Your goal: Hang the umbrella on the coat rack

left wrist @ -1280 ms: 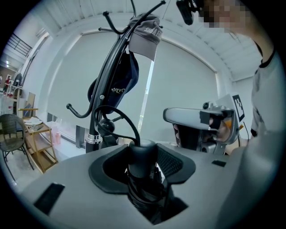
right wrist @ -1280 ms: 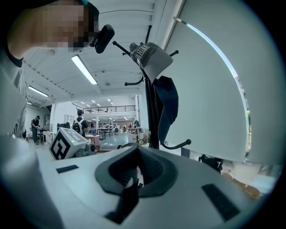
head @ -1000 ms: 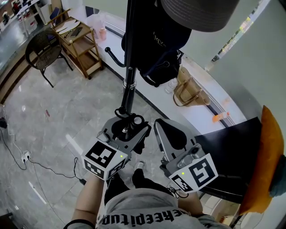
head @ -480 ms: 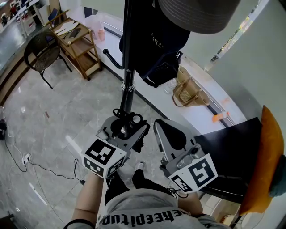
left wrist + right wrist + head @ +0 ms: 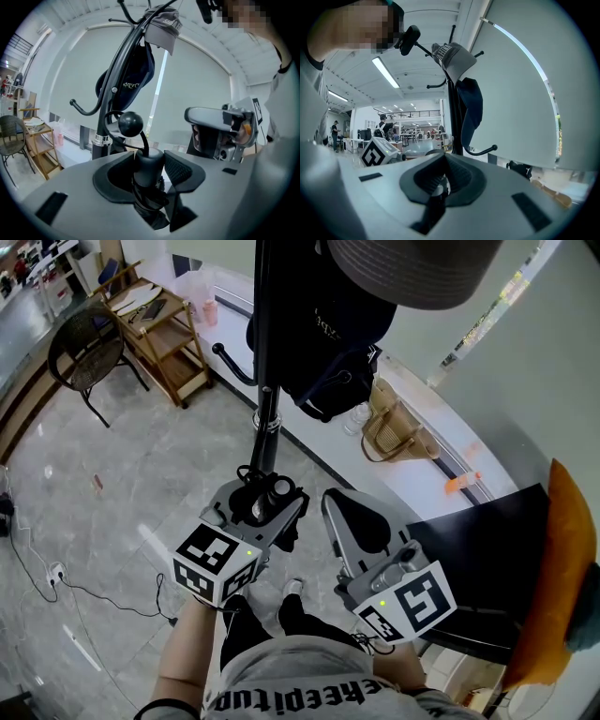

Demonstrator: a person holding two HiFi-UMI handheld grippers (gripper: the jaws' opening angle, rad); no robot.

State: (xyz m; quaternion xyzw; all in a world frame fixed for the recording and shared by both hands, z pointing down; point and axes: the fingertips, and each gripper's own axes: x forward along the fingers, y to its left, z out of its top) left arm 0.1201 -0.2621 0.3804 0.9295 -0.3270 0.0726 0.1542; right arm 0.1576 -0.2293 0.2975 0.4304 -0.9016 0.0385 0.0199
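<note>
Beside coat rack [image 5: 266, 381] pole, left tongs [image 5: 270, 505] pointing upward, clamping umbrella [image 5: 149, 169], right tongs [image 5: 349, 521] alongside, pressed together, empty

Pale grey marbled floor tiles [image 5: 122, 474] fill the lower left, with a loose cable [image 5: 70, 589] trailing across them. At the upper left a wooden two-tier trolley [image 5: 167, 332] stands just beside a black round-backed chair [image 5: 84, 345]. A white ledge [image 5: 427, 482] runs along the wall and bears a woven basket bag [image 5: 394, 435]. Pale blinds [image 5: 201, 93] cover the window. Strip lights [image 5: 385, 71] line the white ceiling above a railed mezzanine [image 5: 412, 112].
</note>
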